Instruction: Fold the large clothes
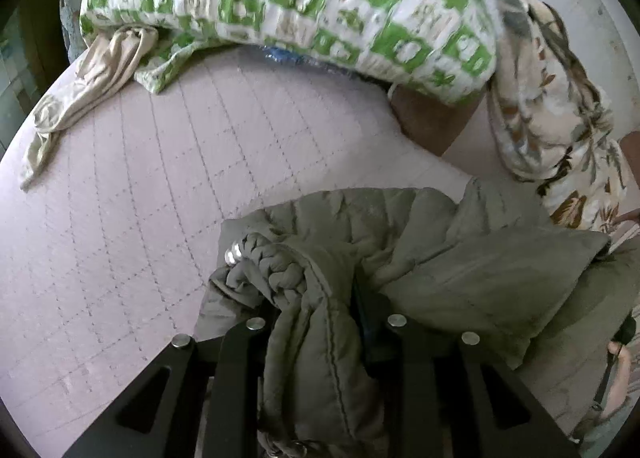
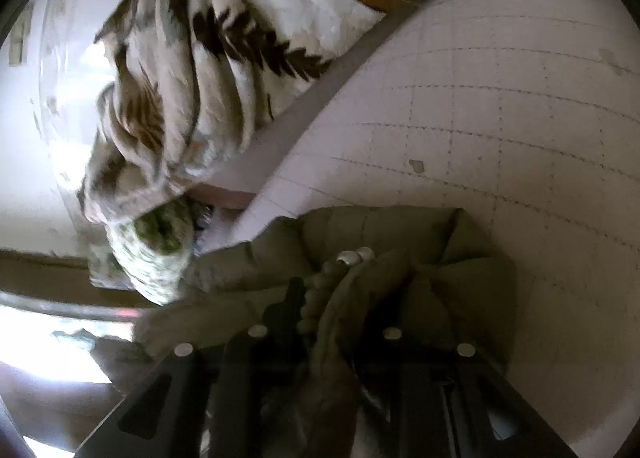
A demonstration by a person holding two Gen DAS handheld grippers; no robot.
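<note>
My left claw (image 1: 320, 298) pinches the olive padded jacket (image 1: 460, 266) bunched on the pink quilted bed (image 1: 140, 197); my right claw (image 2: 324, 298) clamps it too. Thick slippery padding could slide free, collapsing the fold.

Olive padded jacket (image 1: 420, 258), bunched and crumpled, lies on pink quilt (image 1: 140, 197).
</note>
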